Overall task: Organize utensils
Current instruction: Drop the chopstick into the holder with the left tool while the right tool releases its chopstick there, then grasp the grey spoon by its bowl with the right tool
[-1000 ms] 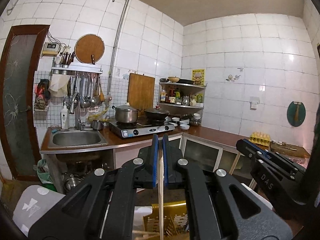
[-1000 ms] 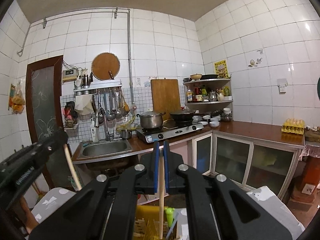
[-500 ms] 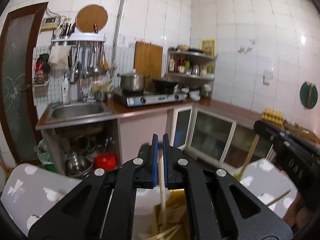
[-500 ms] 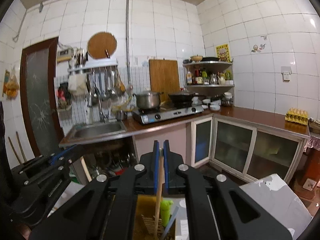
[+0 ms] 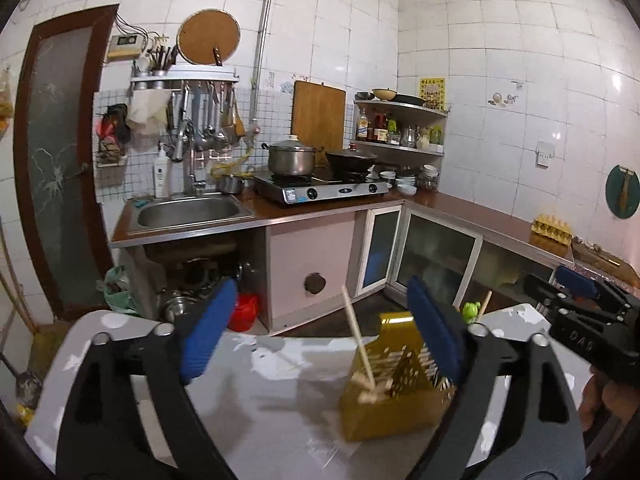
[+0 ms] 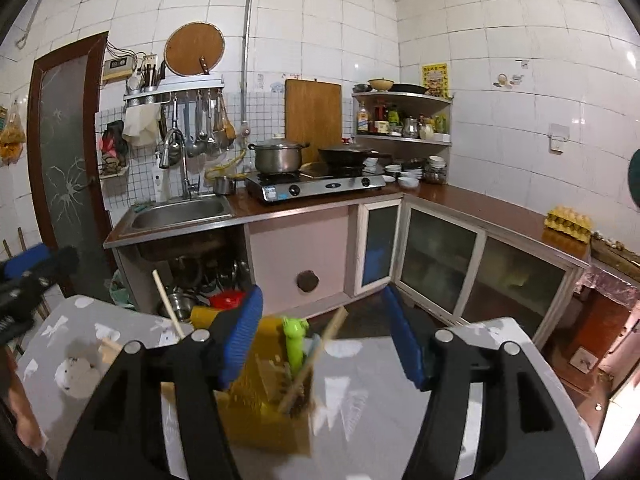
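Note:
A yellow perforated utensil holder (image 5: 384, 400) (image 6: 260, 412) stands on the grey-white table (image 5: 272, 408). My left gripper (image 5: 320, 332) hovers just above it. Its jaws are opening wide, and a wooden chopstick (image 5: 357, 340) leans free in the holder between them, touching neither pad. My right gripper (image 6: 324, 336) is also opening over the holder. A second chopstick (image 6: 316, 360) leans loose in a compartment beside a green frog-topped utensil (image 6: 295, 340). The left-hand chopstick (image 6: 168, 308) pokes up at the holder's left. Each gripper shows at the edge of the other's view.
Behind the table runs an L-shaped brown counter with a sink (image 5: 188, 210), a gas stove (image 5: 320, 188) with a pot and a wok, and glass-door cabinets (image 6: 440, 256) below. Pots and a red container (image 5: 244, 312) sit under the sink. A hand (image 5: 596, 400) holds the right gripper.
Both grippers were shut on a chopstick each. They sank towards the yellow holder, then their jaws spread, and both chopsticks now stand loose in it.

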Demonstrator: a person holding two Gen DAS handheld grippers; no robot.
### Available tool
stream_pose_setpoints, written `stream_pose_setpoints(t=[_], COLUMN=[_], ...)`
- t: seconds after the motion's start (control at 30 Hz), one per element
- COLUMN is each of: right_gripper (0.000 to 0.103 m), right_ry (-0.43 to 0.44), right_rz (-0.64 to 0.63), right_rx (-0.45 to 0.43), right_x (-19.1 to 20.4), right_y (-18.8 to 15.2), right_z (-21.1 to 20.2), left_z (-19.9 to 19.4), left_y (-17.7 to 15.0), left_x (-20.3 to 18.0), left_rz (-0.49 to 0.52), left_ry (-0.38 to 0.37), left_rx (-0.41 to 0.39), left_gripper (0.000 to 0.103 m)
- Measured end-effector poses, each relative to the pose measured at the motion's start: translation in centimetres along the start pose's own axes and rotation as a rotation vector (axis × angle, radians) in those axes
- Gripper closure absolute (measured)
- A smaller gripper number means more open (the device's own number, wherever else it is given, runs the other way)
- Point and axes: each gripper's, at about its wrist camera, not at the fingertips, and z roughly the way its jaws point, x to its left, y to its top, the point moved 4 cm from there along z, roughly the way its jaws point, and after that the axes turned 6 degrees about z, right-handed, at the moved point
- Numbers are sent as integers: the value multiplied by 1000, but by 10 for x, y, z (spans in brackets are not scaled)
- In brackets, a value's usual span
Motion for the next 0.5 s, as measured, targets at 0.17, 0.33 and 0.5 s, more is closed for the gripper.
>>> stream_pose_setpoints(t=[0.17, 0.33, 0.5], right_gripper=[35, 32, 32], right_ry=[-36, -68, -95], right_rz=[56, 66, 75], right_rx=[55, 129, 223], right_x=[-17, -22, -14], right_y=[-26, -73, -131], right_z=[-30, -44, -45], left_z=[-37, -52, -50], left_y=[-21, -62, -110], left_x=[20, 36, 45], left_rz=[-33, -33, -31], left_ry=[2, 29, 39], left_rx=[16, 79, 175], left_gripper=[5, 5, 5])
